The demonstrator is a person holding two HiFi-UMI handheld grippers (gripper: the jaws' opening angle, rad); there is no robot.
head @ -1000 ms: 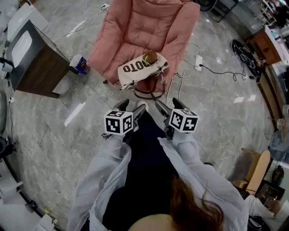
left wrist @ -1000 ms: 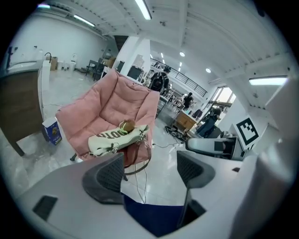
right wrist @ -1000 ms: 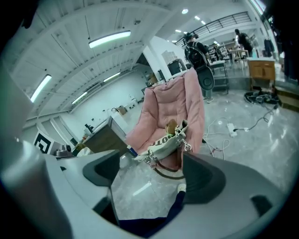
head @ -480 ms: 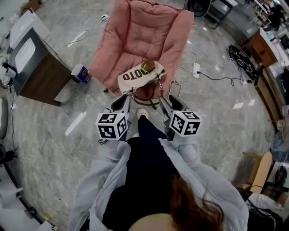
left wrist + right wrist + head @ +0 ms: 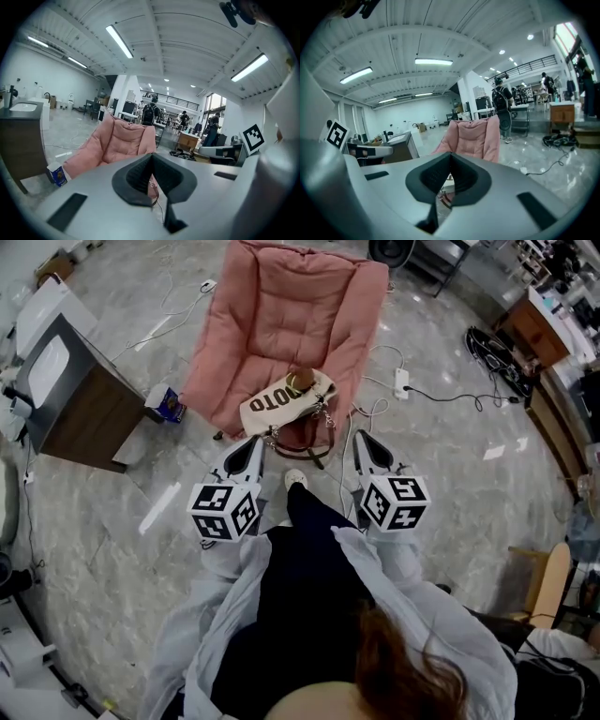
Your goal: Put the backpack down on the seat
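The backpack (image 5: 281, 399), a cream canvas bag with dark lettering and brown straps (image 5: 300, 439), lies on the front edge of the pink padded chair (image 5: 291, 310), its straps hanging over the edge. My left gripper (image 5: 252, 448) is shut and empty, just left of the straps. On the other side of them my right gripper (image 5: 364, 441) is also shut and empty. In the left gripper view the shut jaws (image 5: 151, 157) face the chair (image 5: 119, 143). The right gripper (image 5: 450, 157) also faces the chair (image 5: 474, 135), with a bit of strap below.
A wooden cabinet (image 5: 75, 404) with a white top stands at the left, a small blue box (image 5: 167, 402) on the floor beside it. A power strip (image 5: 401, 382) and cables lie right of the chair. A person's shoe (image 5: 295, 479) is between the grippers.
Both grippers went from open to shut with nothing in them and moved apart, away from the straps. The backpack stays on the chair.
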